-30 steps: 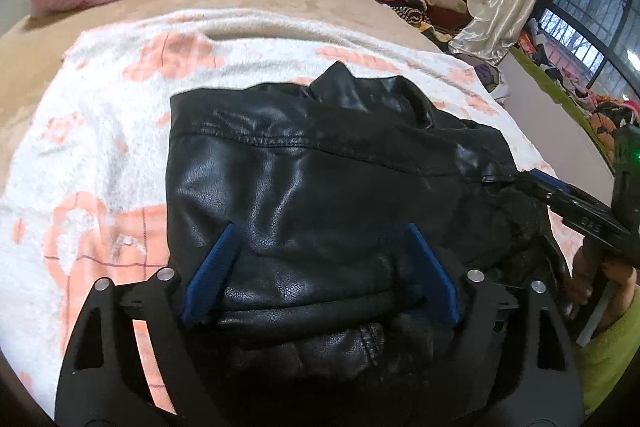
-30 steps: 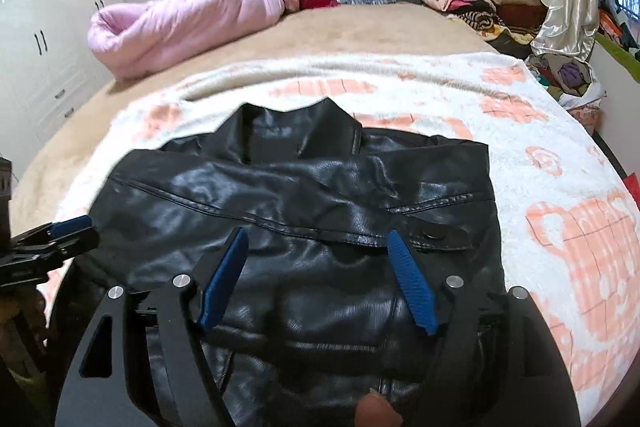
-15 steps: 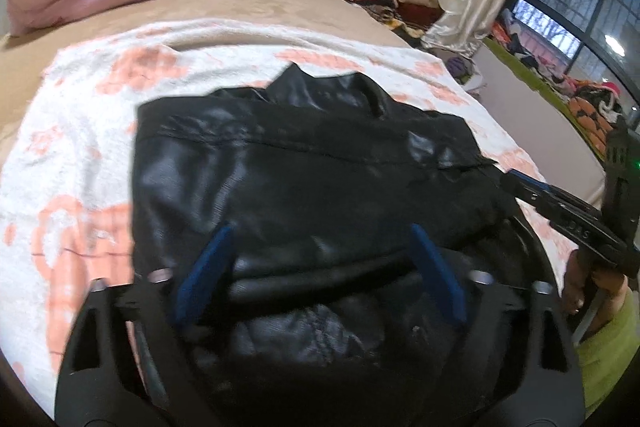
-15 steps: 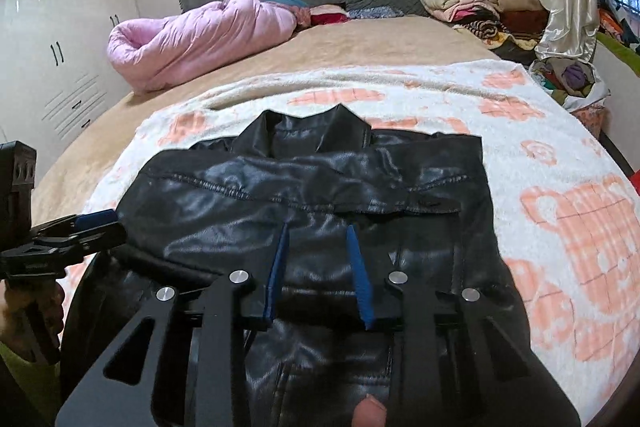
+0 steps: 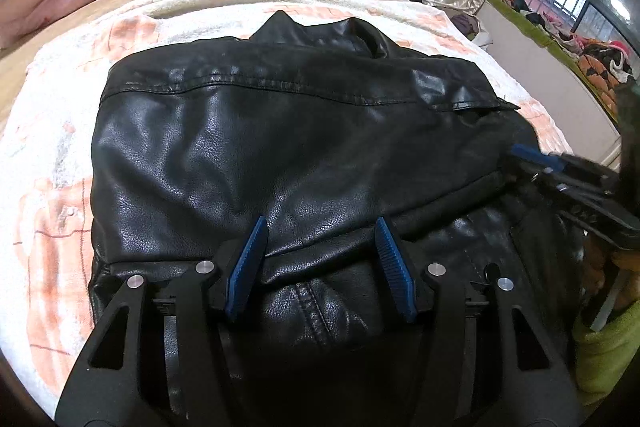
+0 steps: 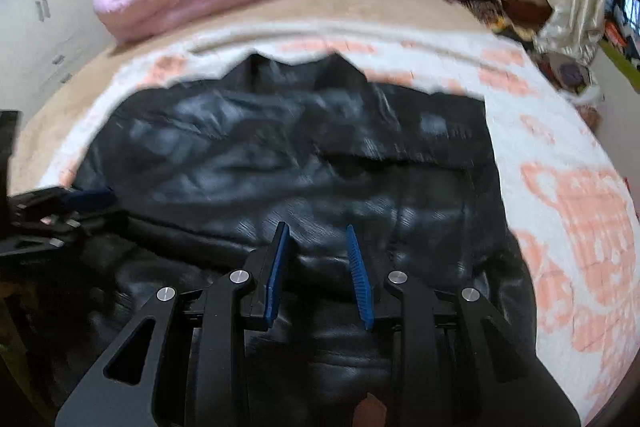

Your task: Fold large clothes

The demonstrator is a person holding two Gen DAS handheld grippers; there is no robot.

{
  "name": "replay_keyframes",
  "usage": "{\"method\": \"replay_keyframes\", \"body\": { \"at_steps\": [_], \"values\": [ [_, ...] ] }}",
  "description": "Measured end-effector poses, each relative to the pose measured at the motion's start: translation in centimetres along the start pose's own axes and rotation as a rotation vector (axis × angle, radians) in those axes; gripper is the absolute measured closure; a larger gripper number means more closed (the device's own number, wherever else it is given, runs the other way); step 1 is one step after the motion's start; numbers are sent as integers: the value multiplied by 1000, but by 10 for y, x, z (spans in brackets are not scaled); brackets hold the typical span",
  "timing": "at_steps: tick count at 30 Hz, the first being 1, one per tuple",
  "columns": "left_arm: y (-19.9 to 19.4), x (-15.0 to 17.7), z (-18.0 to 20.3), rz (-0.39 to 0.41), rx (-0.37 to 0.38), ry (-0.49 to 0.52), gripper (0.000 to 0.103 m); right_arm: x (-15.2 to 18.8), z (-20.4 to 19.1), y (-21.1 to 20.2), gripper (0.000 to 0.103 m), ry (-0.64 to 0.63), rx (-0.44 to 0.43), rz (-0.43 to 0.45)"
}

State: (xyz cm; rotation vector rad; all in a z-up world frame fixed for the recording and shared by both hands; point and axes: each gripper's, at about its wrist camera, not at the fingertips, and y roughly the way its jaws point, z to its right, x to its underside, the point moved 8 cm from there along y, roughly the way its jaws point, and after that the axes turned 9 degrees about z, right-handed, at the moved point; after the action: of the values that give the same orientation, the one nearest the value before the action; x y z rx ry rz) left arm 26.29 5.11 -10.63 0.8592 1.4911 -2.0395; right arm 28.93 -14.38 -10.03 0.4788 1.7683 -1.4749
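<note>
Black leather jacket (image 5: 280,147) lies face down on the peach-patterned white blanket (image 5: 52,163) spread over the bed, collar toward the headboard, sides apparently turned in already, so the remaining job looks like folding the hem end up toward the collar. At the left, the left gripper (image 5: 320,247) has just been closing, its blue pads straddling a ridge of leather at the near fold, not yet clearly pinching. Further right, the right gripper (image 6: 316,259) has just narrowed to a slim gap on the leather; blur hides whether it grips
</note>
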Motion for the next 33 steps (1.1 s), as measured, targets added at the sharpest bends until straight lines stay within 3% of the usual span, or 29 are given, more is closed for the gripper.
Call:
{"method": "replay_keyframes", "body": {
  "at_steps": [3,13,17,21,24,30,33],
  "values": [
    [-1,-1,-1,-1,20,-19,55,16,8,16,76,67,-29,-70],
    [-5,-3,-3,5,29,-33,55,10,5,5,70,89,-28,-22],
    [-9,-6,-3,15,31,-35,55,3,1,-6,58,94,-39,8],
    [-14,-8,-1,25,40,-38,48,-1,-2,-14,32,107,-53,30],
    [-16,-9,2,26,35,-27,44,-4,0,-19,30,124,-52,44],
    [-24,-12,4,43,24,-27,30,-6,6,-28,10,139,-32,71],
    [-29,-14,1,58,-3,-30,22,-9,9,-34,8,162,-32,89]
  ]
}}
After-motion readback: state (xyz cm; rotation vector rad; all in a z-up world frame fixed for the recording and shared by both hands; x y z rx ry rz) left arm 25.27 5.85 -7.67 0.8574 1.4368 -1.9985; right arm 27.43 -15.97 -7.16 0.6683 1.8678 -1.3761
